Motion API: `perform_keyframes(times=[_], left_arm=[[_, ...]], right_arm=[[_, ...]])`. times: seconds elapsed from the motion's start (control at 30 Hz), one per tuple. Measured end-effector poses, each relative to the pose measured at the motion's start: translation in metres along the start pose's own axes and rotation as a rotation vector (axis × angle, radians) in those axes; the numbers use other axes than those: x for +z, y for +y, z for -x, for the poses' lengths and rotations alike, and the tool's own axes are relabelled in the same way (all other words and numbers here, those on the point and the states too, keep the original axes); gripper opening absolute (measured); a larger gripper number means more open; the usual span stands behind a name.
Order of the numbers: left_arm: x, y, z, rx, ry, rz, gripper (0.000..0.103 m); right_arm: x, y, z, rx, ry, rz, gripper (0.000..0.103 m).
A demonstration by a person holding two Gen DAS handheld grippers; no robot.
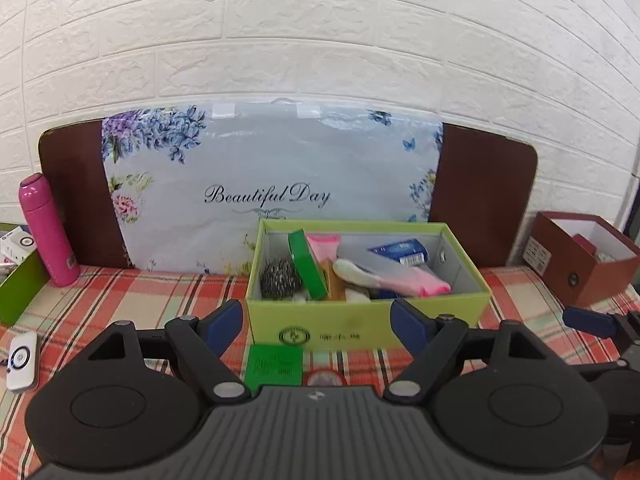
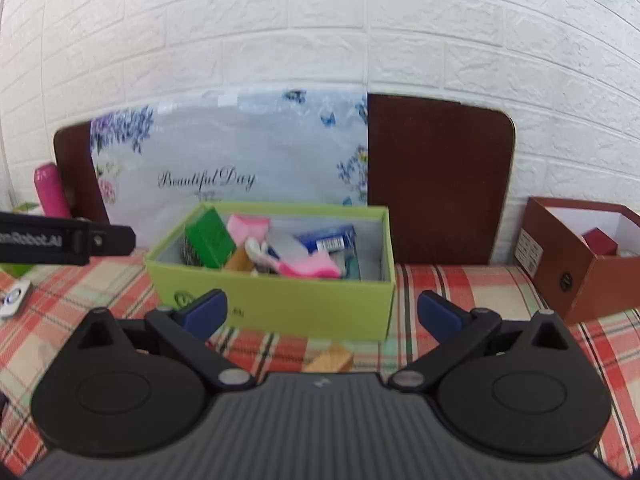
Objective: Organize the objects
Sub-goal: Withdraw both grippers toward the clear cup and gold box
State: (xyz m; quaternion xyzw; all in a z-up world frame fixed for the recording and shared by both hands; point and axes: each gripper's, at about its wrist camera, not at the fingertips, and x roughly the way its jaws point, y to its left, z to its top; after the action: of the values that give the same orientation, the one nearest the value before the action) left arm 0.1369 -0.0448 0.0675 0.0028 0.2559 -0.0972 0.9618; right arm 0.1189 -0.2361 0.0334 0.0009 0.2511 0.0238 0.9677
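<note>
Both hand-held grippers hang spread and empty over the plaid-covered bench (image 1: 132,292). Left hand-held gripper (image 1: 318,322) has its blue pads either side of the near wall of the green box (image 1: 368,318), not touching it; right hand-held gripper (image 2: 322,314) faces the same box (image 2: 280,308) from further right, its left pad in front of the box's near wall and its right pad over bare cloth.

Open room lies to the right of the box, a strip of cloth between it and the brown box (image 1: 588,276) at the bench's right edge. Behind the green box stands a floral bag (image 1: 256,184) printed "Beautiful Day", leaning on a brown board (image 1: 480,196) against the white brick wall, so the far side is closed. At the left stand a pink bottle (image 1: 46,232) and a second green box edge (image 1: 18,288).

Inside the green box lie a steel scourer (image 1: 280,278), a green packet (image 1: 308,264) tilted on edge, pink socks (image 1: 416,280) and a blue packet (image 1: 400,254).

Only the left wrist view shows a small green card (image 1: 274,366) and a round red-rimmed thing (image 1: 324,378) on the cloth just before the box, between the fingers, plus a white device (image 1: 22,358) near the left edge. Only the right wrist view shows a tan wooden block (image 2: 330,358) on the cloth near the box's front, and the left gripper's arm crossing at left.
</note>
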Motion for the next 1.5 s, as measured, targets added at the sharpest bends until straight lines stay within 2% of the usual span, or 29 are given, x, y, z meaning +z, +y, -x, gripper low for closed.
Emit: perform_keyframes(times=[0.17,0.5,0.7,0.83,0.97,1.07,1.27,1.33,1.43,1.47,1.5], left_arm=[[-0.032,-0.001,0.022,0.004,0.016,-0.004,0.084],[-0.089,0.007,0.039,0.016,0.110,0.046,0.084],[-0.123,0.026,0.047,0.024,0.154,0.060,0.084],[-0.140,0.044,0.051,0.063,0.184,0.086,0.084],[-0.147,0.063,0.058,0.089,0.192,0.123,0.084],[-0.146,0.075,0.064,0.104,0.165,0.136,0.084],[-0.126,0.088,0.029,0.191,0.112,0.163,0.083],[-0.122,0.089,0.014,0.201,0.100,0.139,0.076],[-0.119,0.096,-0.004,0.241,0.119,0.138,0.055],[-0.119,0.103,-0.008,0.237,0.132,0.159,0.039],[-0.119,0.110,-0.012,0.233,0.147,0.186,0.030]], right_arm=[[-0.028,0.010,0.021,-0.031,0.029,0.008,0.103],[-0.069,0.014,0.041,-0.011,0.109,-0.075,0.103],[-0.106,0.015,0.047,-0.023,0.145,-0.153,0.103],[-0.120,0.020,0.046,-0.005,0.155,-0.163,0.103],[-0.123,0.024,0.040,0.012,0.195,-0.184,0.103],[-0.124,0.028,0.036,0.032,0.198,-0.182,0.103],[-0.124,0.033,0.032,0.062,0.182,-0.170,0.103],[-0.125,0.033,0.031,0.055,0.186,-0.164,0.103],[-0.123,0.032,0.027,0.034,0.195,-0.149,0.103],[-0.123,0.033,0.025,0.028,0.194,-0.143,0.103],[-0.121,0.034,0.023,0.023,0.190,-0.137,0.103]])
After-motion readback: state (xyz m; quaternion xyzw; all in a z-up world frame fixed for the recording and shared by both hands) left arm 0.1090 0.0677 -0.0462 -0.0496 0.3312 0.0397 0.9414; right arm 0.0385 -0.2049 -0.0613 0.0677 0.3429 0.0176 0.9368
